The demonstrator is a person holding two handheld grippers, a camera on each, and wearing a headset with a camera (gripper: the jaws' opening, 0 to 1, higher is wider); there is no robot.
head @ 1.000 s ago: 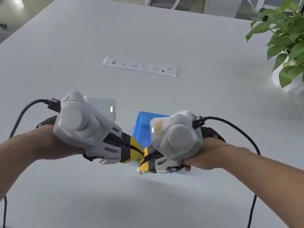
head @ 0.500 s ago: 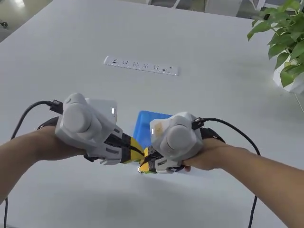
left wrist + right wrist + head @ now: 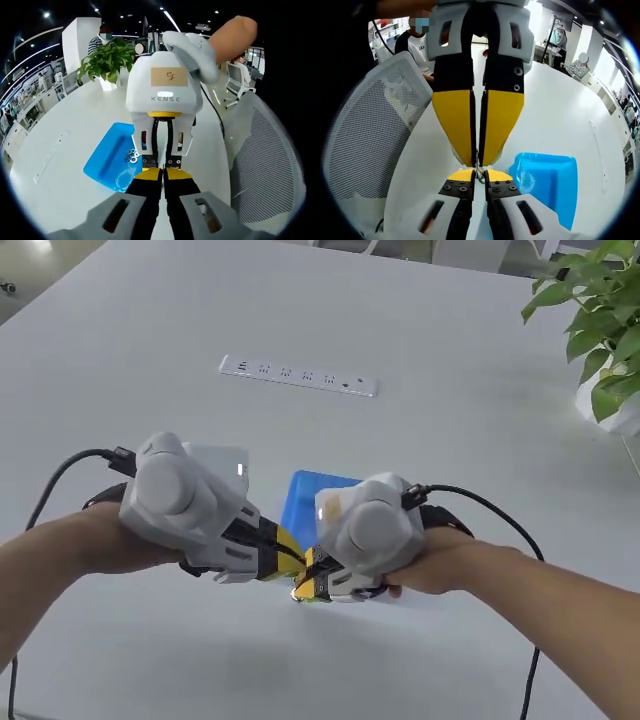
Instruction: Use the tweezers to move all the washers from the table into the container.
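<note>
Meeting tip to tip just above the desk (image 3: 450,390), the left gripper (image 3: 290,552) and right gripper (image 3: 312,585) each have jaws pressed together, probably handing over a thin metal sliver (image 3: 478,169), perhaps the tweezers. Washers (image 3: 131,156) lie in the blue container (image 3: 107,160) just beside them.

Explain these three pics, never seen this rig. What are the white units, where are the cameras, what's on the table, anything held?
No robot: a person holds two two-jaw grippers. The head view is from a headset camera looking down at the table. The two round pictures are from fisheye cameras on the left gripper and the right gripper, each looking along its own jaws. The grippers meet tip to tip, jaws closed. A thin metal sliver shows between the tips, possibly the tweezers; too small to be sure. On the table: a blue container with washers in it, a power strip and a potted plant.
</note>
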